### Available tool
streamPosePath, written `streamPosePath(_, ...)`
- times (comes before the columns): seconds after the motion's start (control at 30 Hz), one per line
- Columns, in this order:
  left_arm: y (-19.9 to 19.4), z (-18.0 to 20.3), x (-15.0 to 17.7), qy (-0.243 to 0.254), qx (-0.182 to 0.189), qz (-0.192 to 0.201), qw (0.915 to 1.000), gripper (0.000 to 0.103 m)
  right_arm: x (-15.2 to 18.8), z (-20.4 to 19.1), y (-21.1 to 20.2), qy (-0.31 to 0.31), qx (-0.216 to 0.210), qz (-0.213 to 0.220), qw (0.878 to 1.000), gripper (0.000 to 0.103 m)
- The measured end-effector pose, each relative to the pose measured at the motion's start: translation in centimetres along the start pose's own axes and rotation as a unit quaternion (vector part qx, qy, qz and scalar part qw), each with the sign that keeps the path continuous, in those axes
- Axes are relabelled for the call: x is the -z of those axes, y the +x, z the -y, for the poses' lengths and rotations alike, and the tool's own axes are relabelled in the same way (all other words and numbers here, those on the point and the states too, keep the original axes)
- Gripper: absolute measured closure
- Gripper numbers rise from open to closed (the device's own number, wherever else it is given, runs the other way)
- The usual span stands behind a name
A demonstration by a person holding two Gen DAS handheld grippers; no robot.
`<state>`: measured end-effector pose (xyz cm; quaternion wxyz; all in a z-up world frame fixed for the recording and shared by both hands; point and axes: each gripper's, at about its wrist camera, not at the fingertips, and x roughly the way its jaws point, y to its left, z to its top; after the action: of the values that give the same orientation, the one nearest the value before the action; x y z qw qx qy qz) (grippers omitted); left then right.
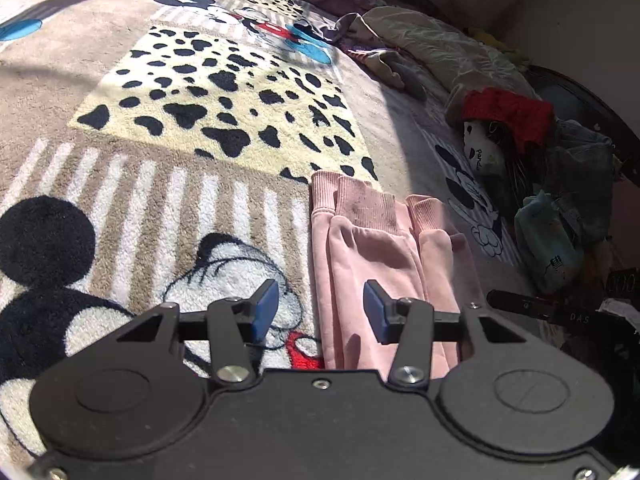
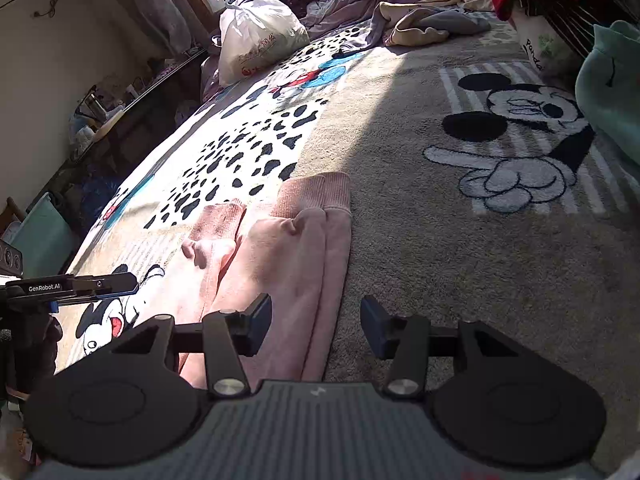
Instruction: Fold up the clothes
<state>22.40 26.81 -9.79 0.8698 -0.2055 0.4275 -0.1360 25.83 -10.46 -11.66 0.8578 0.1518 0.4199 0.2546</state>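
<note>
A: Where are the pink trousers [image 1: 372, 256] lying?

B: On the bed, flat on the cartoon-mouse blanket [image 1: 168, 92]. They are folded lengthwise, legs laid together, with the ribbed cuffs [image 1: 360, 196] at the far end, just touching the near edge of the blanket's spotted cream patch.

A: And the left gripper [image 1: 320, 312]?

B: Its jaws stand partly open and hold nothing. It hangs over the trousers' left edge: one blue pad is above the blanket beside that edge, the other above the pink cloth.

A: The right gripper [image 2: 316, 326]?

B: Same state, jaws partly open, empty. It straddles the trousers' right edge [image 2: 340, 264], left pad over the cloth, right pad over bare blanket.

A: How much open room around the trousers?

B: Plenty. Left of the trousers the blanket runs bare and sunlit. Right of them there is a broad shaded stretch, clear as far as the pile of clothes [image 1: 560, 168] with the red knit piece [image 1: 508, 116] on top, well apart from the trousers. Beyond the cuffs, the spotted patch is free up to the crumpled garments [image 2: 424, 24] and the white plastic bag [image 2: 256, 36] at the far end of the bed.
</note>
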Motion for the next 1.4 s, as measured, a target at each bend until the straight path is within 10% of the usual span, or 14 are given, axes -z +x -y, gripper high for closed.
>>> streamPosePath(0.27,-7.5,1.5,7.3,0.004,-0.011,0.041,0.9991,0.069,0.3,0.1,-0.7,0.009,0.008,0.033,0.999,0.05)
streamPosePath(0.53,-10.6,2.3,18.2,-0.104,-0.005,0.074,0.9917,0.07,3.0,-10.8,-2.2,-0.13,-0.081,0.032,0.988,0.05)
streamPosePath(0.73,-9.9,5.6,18.9,-0.053,-0.01,0.087,0.9948,0.078,6.9,-17.4,0.2,-0.234,-0.086,-0.02,0.968,0.051)
streamPosePath(0.93,-8.3,6.7,20.0,0.003,-0.031,0.04,0.9987,0.088,8.6,-17.3,3.0,-0.286,-0.002,-0.034,0.958,0.055)
streamPosePath(1.4,-11.9,6.5,19.2,-0.036,-0.05,0.089,0.9941,0.089,7.4,-17.2,6.0,-0.287,0.021,-0.042,0.957,0.048)
